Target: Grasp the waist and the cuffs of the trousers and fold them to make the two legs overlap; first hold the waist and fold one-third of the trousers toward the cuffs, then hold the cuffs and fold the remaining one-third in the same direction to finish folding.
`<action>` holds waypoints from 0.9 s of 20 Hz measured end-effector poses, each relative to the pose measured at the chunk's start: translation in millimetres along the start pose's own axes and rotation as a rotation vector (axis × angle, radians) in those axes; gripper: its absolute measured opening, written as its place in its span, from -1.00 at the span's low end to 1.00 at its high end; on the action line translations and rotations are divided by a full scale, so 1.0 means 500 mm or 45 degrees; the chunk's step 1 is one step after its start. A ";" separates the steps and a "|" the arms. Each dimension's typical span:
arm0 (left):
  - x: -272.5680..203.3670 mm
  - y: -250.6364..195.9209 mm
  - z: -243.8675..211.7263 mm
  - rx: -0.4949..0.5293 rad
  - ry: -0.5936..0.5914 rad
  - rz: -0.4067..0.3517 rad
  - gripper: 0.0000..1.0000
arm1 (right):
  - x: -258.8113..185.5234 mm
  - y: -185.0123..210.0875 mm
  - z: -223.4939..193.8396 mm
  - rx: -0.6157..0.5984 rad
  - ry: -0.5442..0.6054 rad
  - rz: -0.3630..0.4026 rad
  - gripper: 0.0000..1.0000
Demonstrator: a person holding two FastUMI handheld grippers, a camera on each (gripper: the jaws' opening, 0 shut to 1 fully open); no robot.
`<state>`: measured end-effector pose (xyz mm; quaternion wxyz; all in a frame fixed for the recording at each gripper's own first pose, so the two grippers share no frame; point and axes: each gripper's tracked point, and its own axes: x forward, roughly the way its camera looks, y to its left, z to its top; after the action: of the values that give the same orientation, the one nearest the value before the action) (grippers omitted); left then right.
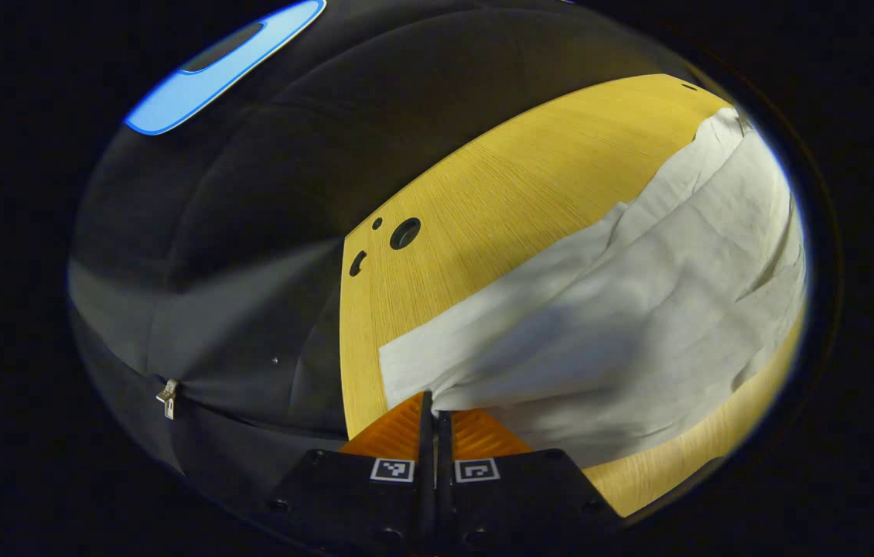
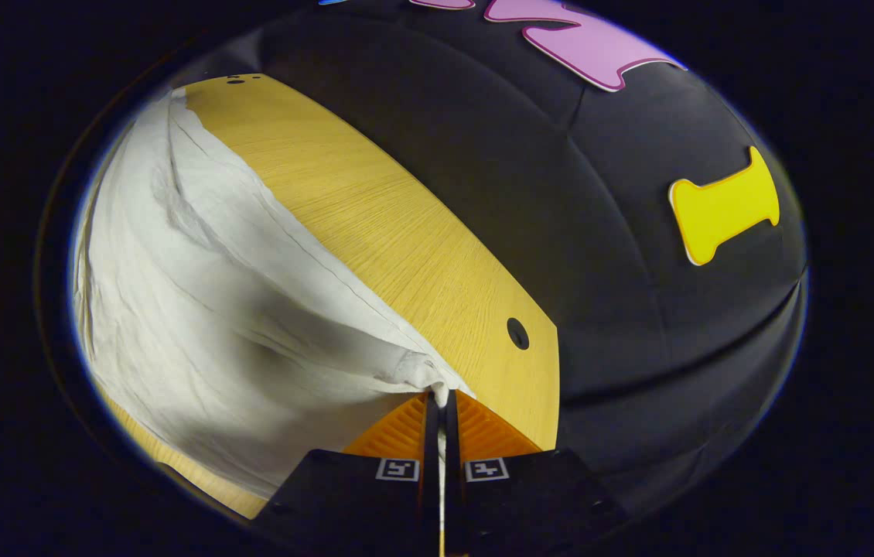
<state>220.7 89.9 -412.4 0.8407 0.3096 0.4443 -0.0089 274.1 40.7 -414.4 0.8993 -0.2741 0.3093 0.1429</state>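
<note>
White trousers (image 1: 638,309) lie spread over a wooden table (image 1: 499,186), wrinkled and partly lifted at the near end. In the left gripper view my left gripper (image 1: 434,406) is shut on one edge of the cloth, its fingers pressed together with fabric pinched between them. In the right gripper view the trousers (image 2: 197,309) stretch away to the left, and my right gripper (image 2: 441,402) is shut on a bunched corner of the fabric, which rises in a small peak at the fingertips. Whether each held end is waist or cuff I cannot tell.
The table has a short edge near each gripper, with round holes (image 1: 404,233) close to the left one and a hole (image 2: 517,333) near the right one. Beyond the table (image 2: 406,232) hangs the black booth wall (image 2: 638,232). A metal zip pull (image 1: 168,396) shows on the wall.
</note>
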 end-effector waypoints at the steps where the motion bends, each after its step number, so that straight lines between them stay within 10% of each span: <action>1: 0.011 -0.009 -0.001 0.009 0.012 -0.014 -0.90 | -0.002 0.006 -0.007 0.035 0.014 0.029 -0.84; 3: 0.026 -0.039 -0.011 0.005 0.043 -0.052 -0.85 | 0.009 0.006 -0.009 0.085 0.030 0.021 -0.29; 8: 0.005 0.007 -0.012 -0.021 0.000 0.037 0.84 | -0.006 0.004 0.002 0.179 0.001 0.035 0.73; 18: -0.107 -0.015 -0.007 -0.389 -0.141 -0.107 0.94 | -0.145 0.052 0.055 0.838 -0.003 0.221 0.96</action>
<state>183.6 71.6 -377.3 0.8999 0.1585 0.4061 0.0067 220.7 71.7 -360.8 0.9245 0.0583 0.3599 0.1116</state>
